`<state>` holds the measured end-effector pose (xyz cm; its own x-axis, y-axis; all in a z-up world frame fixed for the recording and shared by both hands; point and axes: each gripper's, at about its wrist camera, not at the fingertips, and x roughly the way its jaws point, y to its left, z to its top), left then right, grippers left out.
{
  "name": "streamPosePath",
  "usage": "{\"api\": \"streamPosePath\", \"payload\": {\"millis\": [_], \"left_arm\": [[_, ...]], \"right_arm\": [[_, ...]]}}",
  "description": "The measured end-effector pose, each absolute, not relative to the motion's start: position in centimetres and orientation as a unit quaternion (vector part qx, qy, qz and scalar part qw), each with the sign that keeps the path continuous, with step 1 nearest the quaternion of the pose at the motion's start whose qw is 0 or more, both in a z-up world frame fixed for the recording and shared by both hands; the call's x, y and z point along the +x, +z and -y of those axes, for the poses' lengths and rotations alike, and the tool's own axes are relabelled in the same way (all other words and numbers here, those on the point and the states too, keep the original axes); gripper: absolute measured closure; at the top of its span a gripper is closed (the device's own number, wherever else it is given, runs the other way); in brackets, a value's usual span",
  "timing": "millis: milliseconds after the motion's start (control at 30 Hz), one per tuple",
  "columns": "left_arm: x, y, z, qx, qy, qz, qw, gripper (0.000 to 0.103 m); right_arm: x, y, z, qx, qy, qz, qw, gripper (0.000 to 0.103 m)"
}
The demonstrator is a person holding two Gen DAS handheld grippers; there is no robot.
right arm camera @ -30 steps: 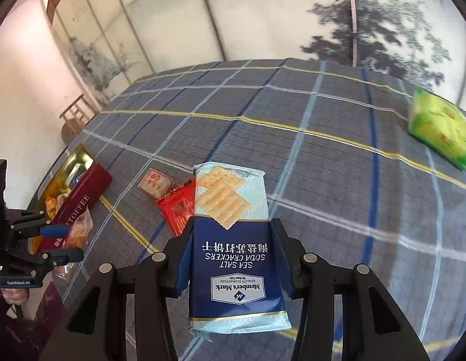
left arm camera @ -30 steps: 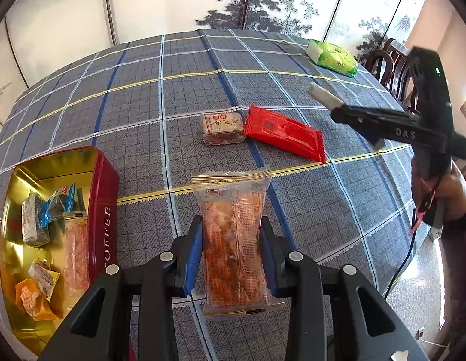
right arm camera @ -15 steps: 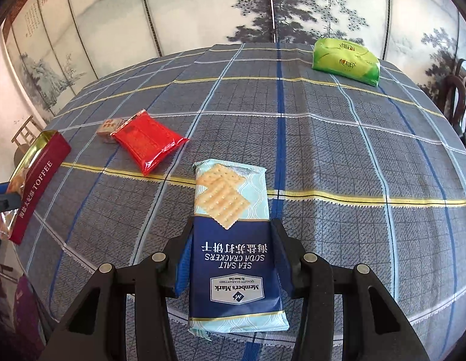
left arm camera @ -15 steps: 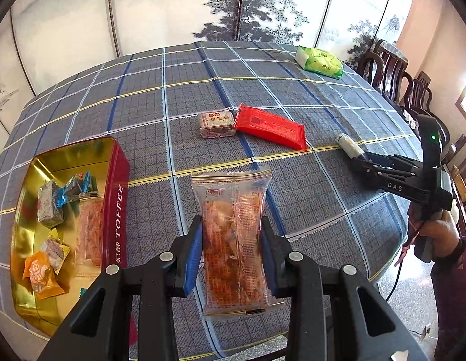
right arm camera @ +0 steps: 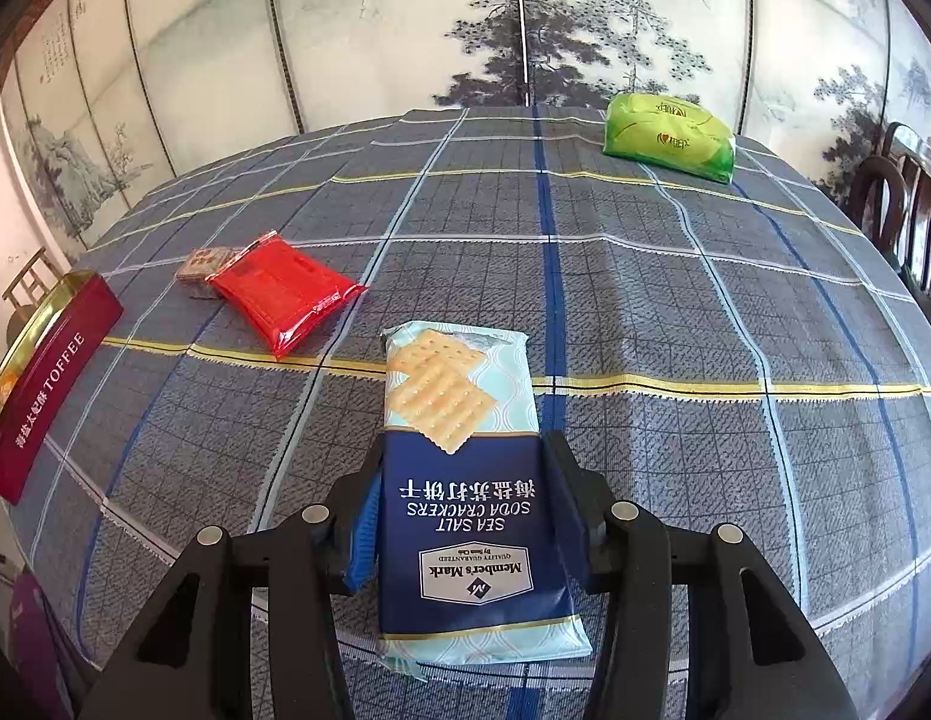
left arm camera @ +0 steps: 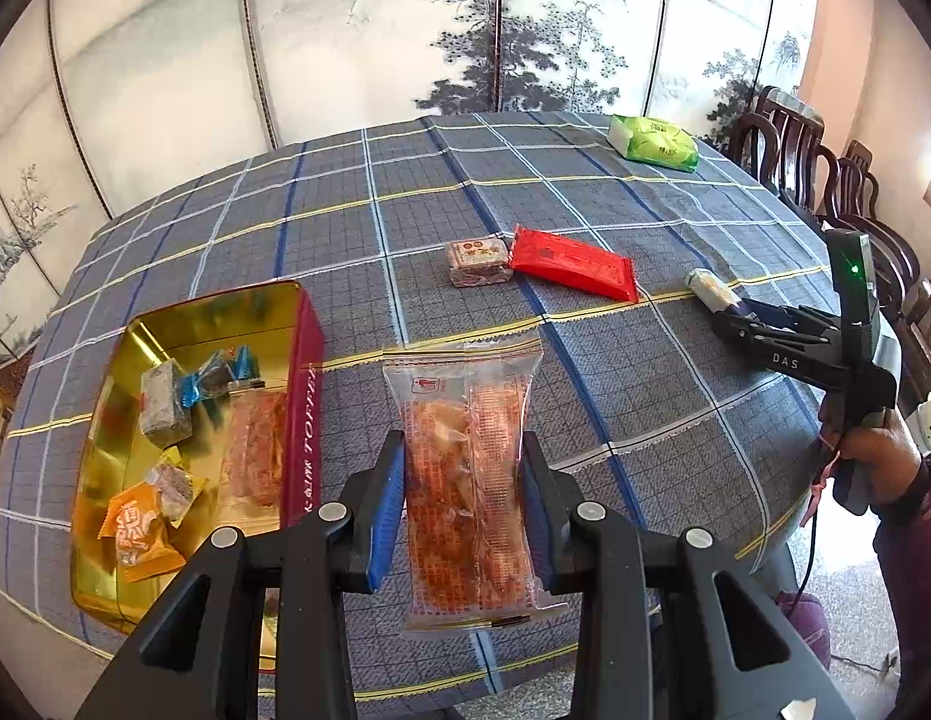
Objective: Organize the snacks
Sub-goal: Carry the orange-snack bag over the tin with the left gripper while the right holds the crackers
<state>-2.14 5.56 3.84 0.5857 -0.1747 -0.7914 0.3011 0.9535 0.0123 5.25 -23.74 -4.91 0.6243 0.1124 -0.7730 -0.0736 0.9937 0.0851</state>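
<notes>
Snacks lying spread over plaid tablecloth (right arm camera: 675, 312). Left gripper (left arm camera: 462, 495) pinching clear pack of orange-brown snack (left arm camera: 468, 480), holding it above table just beside open gold toffee tin (left arm camera: 303, 396). Tin holding several small wrapped sweets. Right gripper (right arm camera: 465, 516) gripping Member's Mark soda cracker pack (right arm camera: 465, 480) across its sides, near table edge. Red packet (right arm camera: 282, 291) touching small brown cake pack (right arm camera: 204, 264) mid-table. Green bag (right arm camera: 669, 135) sitting well apart at far side.
</notes>
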Motion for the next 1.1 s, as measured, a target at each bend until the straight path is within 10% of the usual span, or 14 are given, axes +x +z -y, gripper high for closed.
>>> {"api": "streamPosePath", "payload": {"millis": [1100], "left_arm": [[-2.1, 1.5, -16.8, 0.066, -0.004, -0.419, 0.905, 0.071]], "right_arm": [[5.1, -5.0, 22.8, 0.003, 0.028, -0.425, 0.905, 0.053]]}}
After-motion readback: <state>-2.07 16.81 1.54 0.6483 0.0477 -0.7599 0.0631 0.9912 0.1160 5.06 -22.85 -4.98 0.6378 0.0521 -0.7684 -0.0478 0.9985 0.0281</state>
